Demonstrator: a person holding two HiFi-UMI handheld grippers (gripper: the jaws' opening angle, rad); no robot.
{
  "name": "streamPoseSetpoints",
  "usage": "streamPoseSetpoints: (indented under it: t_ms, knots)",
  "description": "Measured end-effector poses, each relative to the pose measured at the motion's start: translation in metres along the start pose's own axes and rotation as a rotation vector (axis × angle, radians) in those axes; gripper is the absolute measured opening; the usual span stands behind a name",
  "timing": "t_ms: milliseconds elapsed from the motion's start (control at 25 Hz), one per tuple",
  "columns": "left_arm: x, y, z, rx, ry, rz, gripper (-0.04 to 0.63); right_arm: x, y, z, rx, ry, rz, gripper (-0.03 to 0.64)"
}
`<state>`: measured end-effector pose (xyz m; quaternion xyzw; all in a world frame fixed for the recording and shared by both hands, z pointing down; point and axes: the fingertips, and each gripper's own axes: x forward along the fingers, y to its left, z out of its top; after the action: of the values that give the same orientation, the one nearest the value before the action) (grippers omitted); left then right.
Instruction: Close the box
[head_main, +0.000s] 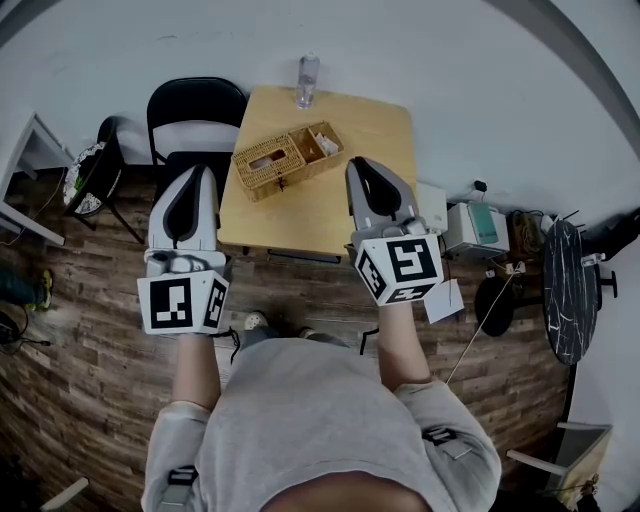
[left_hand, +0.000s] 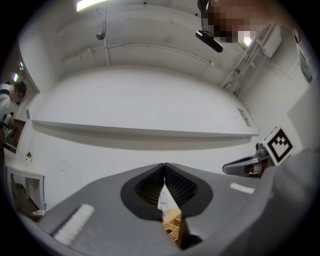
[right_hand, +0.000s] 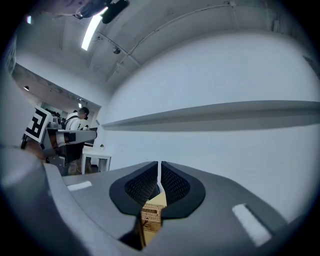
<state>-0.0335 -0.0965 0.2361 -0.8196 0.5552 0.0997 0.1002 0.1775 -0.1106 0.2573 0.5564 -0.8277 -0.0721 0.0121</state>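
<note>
Box (head_main: 285, 160) is set on the far-left part of the table (head_main: 330, 215), still open. Its long axis is laid diagonally across the table, from near-left to far-right. The far-right half (head_main: 320, 142) is seen open with something white inside. The near-left half (head_main: 266, 163) is seen as a woven face with a slot and is judged to be the lid, though the hinge line cannot be made out.

The left gripper (head_main: 203, 172) is held off the table's left edge, above the chair (head_main: 195, 110), with its jaws brought together and nothing between them. The right gripper (head_main: 358, 163) is held over the table's right part, jaws closed to a hairline slit and likewise empty. In both gripper views the box is seen low and ahead, below the closed tips, so both grippers are judged to be raised above the table and pointed past the box.

The box is flanked by the two grippers, each tip roughly level with one end. The right tip is judged slightly nearer, just beside the open half. The left tip is a little further from the woven half.

If the woven half is the lid, it has to be swung along the long axis onto the open half, so a push from the left gripper is favoured.

A bottle (head_main: 307, 80) is stood at the table's far edge, just beyond the box. It should be kept clear of.
</note>
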Motion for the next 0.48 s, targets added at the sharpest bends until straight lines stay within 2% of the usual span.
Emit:
streamPoseSetpoints:
  t_ms: [480]
  knots:
    - [-0.020,-0.022,0.009,0.013,-0.009,0.020,0.058,-0.035,-0.005,0.016,-0.017,-0.053,-0.010,0.023]
